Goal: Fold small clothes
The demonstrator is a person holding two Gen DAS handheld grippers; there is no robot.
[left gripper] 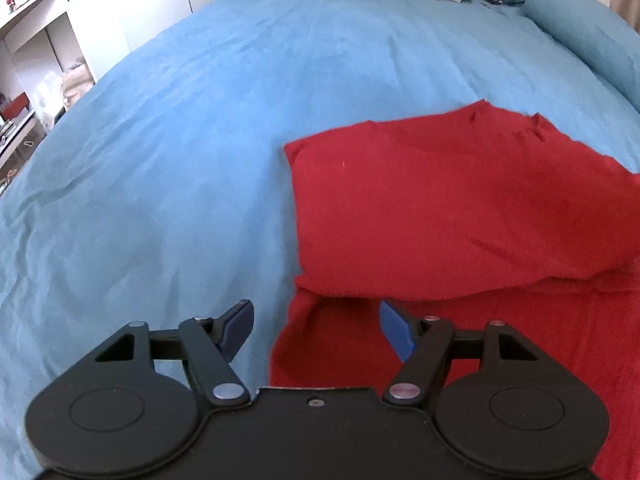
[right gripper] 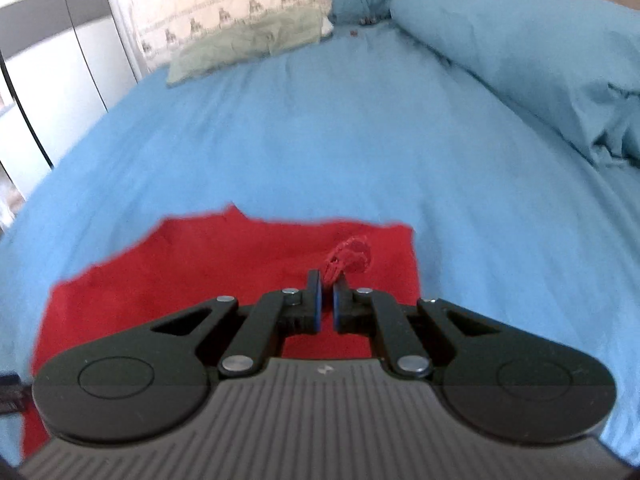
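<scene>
A red garment (left gripper: 460,208) lies on the blue bedspread (left gripper: 200,140), its far part folded over the near part. My left gripper (left gripper: 316,330) is open and empty, just above the garment's near left edge. In the right wrist view the same red garment (right gripper: 200,264) lies below my right gripper (right gripper: 327,292), whose jaws are shut on a bunched bit of the red fabric (right gripper: 350,258) that sticks up past the fingertips.
Blue pillows (right gripper: 520,60) and a green pillow (right gripper: 248,44) lie at the head of the bed. White shelves (left gripper: 44,40) stand to the left and a white wardrobe (right gripper: 52,80) beside the bed. The blue bedspread (right gripper: 320,140) stretches beyond the garment.
</scene>
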